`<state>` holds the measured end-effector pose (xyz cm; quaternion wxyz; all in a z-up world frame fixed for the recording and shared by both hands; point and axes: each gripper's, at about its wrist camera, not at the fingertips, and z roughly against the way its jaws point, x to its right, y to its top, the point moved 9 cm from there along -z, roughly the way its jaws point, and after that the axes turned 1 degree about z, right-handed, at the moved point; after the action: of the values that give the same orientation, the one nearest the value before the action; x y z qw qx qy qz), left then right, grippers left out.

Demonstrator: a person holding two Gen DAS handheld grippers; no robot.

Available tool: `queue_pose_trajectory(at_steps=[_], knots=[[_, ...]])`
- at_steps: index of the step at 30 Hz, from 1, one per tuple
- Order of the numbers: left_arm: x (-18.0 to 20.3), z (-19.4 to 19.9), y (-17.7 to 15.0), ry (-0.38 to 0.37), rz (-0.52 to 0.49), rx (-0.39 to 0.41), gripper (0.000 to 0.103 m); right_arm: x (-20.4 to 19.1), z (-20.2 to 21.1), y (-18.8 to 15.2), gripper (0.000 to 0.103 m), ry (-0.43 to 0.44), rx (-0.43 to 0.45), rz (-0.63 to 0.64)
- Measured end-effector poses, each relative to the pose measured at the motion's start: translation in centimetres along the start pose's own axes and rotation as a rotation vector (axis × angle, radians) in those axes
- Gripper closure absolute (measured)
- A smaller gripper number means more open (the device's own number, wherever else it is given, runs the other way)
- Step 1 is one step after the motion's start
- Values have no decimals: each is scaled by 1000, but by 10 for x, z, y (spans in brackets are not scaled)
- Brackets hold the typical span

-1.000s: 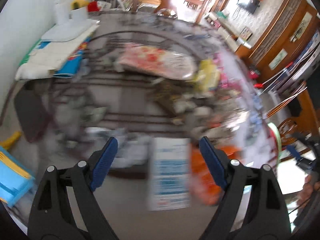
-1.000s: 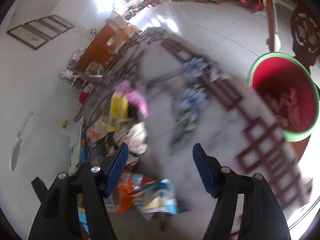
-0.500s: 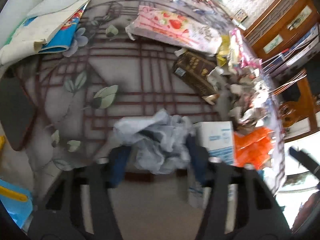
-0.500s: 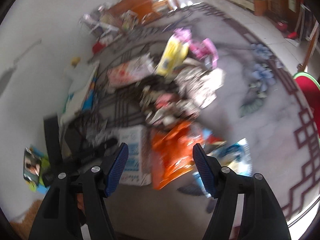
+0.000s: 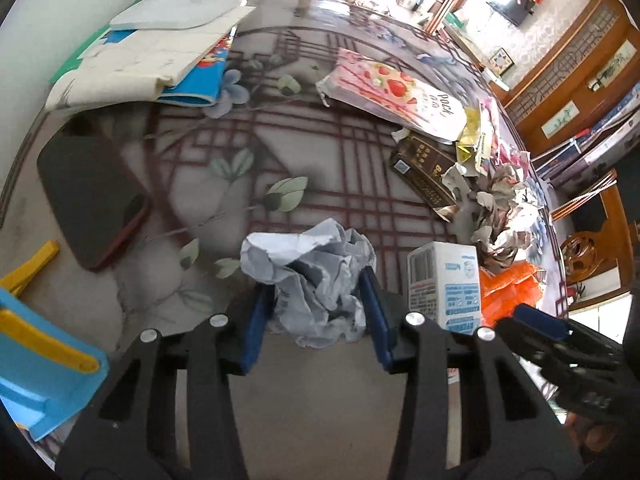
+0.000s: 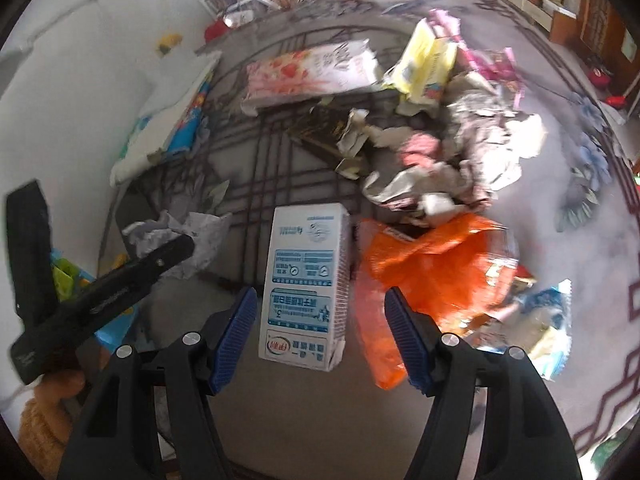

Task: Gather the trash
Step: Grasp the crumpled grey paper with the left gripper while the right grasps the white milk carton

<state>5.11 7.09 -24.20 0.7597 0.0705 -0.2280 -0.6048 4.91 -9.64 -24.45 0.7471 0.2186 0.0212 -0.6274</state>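
The round patterned table [image 5: 320, 168] carries much rubbish. The white-and-blue milk carton [image 6: 306, 284] lies lengthwise between the spread fingers of the right gripper [image 6: 320, 336], with an orange plastic bag [image 6: 432, 276] touching its right side. The left gripper [image 5: 318, 314] pinches the crumpled grey paper ball [image 5: 316, 276], just left of the carton.

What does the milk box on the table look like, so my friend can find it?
Look at the near edge of the patterned table, by the trash pile. The milk carton lies flat between crumpled white paper and an orange bag. It is the only white box with blue print.
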Motion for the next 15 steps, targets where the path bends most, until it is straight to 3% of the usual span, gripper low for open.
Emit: queue_pose_trajectory(at_steps=[12, 15], knots=[[-6, 0, -7, 12, 13, -16, 60, -17, -35, 2, 40, -18, -36, 57], [-6, 2, -6, 18, 8, -12, 60, -21, -41, 1, 52, -42, -39, 105]])
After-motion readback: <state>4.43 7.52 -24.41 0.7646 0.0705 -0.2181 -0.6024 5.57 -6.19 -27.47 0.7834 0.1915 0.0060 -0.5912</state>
